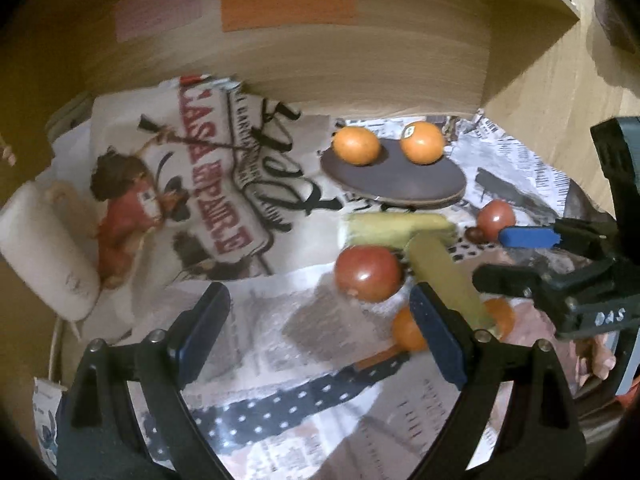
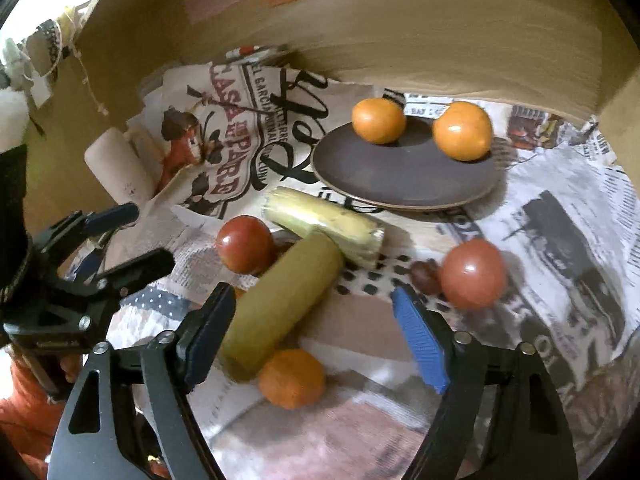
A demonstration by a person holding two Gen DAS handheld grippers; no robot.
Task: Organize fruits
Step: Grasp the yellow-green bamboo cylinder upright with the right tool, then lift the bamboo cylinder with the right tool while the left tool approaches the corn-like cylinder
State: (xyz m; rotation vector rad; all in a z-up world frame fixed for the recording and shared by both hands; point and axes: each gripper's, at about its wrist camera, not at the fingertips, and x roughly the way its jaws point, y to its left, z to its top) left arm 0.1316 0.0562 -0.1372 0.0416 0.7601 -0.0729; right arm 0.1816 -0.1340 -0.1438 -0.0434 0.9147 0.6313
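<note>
A dark round plate point(image 1: 400, 184) point(image 2: 400, 176) carries two oranges point(image 1: 356, 146) point(image 2: 462, 130). On the newspaper in front lie two red round fruits point(image 1: 368, 272) point(image 2: 472, 274), a pale yellow cylinder point(image 2: 324, 228) and a green-yellow one point(image 2: 284, 304) crossing it. A small orange point(image 2: 292, 378) rests at the green one's near end. My left gripper point(image 1: 320, 320) is open and empty, just short of the nearer red fruit. My right gripper point(image 2: 316, 308) is open above the green cylinder and small orange, pads not touching them. Each gripper shows in the other's view point(image 1: 508, 258) point(image 2: 136, 236).
Newspaper sheets point(image 2: 560, 208) cover the surface. A wooden wall point(image 1: 360, 60) with coloured paper notes closes the back. A white roll point(image 1: 44, 248) lies at the left. A small dark fruit point(image 2: 424, 276) sits beside the right red fruit. An orange sleeve point(image 2: 24, 400) is at the lower left.
</note>
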